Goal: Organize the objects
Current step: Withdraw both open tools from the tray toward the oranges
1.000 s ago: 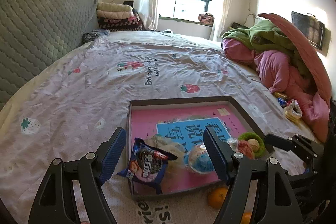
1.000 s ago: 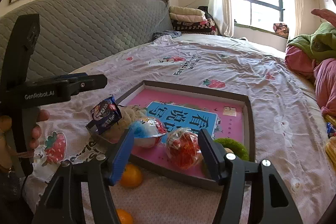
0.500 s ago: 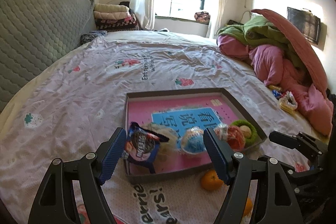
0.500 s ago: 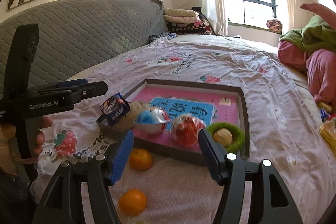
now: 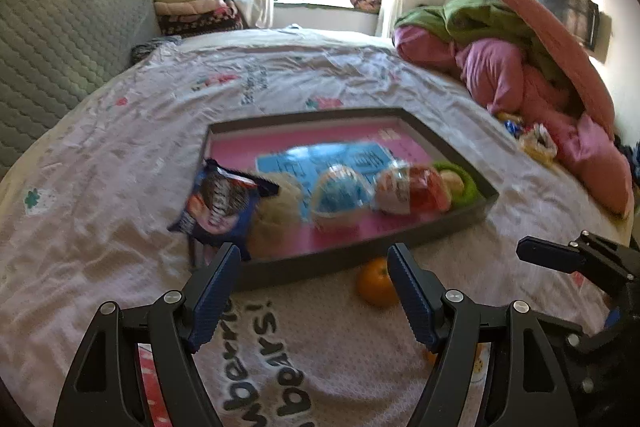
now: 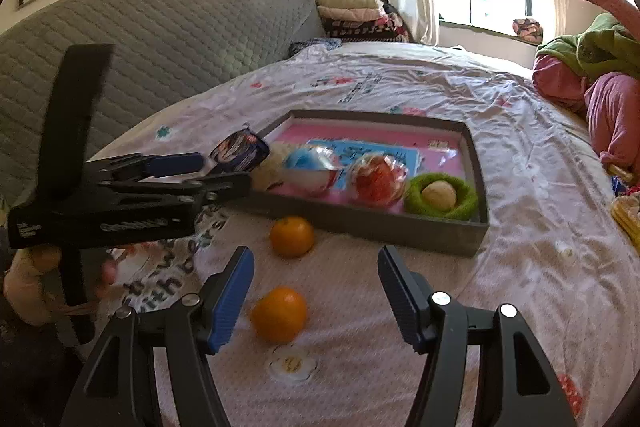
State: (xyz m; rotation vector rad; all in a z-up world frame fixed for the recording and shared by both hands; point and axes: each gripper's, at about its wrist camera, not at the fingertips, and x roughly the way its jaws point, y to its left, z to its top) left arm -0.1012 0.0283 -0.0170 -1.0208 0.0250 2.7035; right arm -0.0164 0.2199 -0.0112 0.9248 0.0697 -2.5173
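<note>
A dark grey tray (image 5: 360,255) lies on the bed with a pink and blue sheet inside. Along its near side sit a blue cookie packet (image 5: 224,203) leaning on the left rim, a beige fluffy lump (image 5: 276,223), a blue-white wrapped ball (image 5: 340,195), a red wrapped ball (image 5: 412,187) and a green nest (image 6: 440,195) holding a beige ball. Two oranges (image 6: 292,237) (image 6: 280,315) rest on the sheet in front of the tray. My left gripper (image 5: 314,255) is open and empty, short of the tray's front wall. My right gripper (image 6: 316,259) is open and empty above the nearer orange.
Pink and green bedding (image 5: 520,67) is heaped on the bed's right side, with snack packets (image 5: 536,143) beside it. A grey quilted headboard (image 6: 160,39) and folded blankets (image 6: 352,11) stand at the left. A small white round disc (image 6: 292,363) lies near the oranges. A hand (image 6: 28,279) holds the left gripper.
Both grippers have drawn back from the tray and sunk lower, so the tray looks farther off and both oranges show in front of it. Both stay open and empty.
</note>
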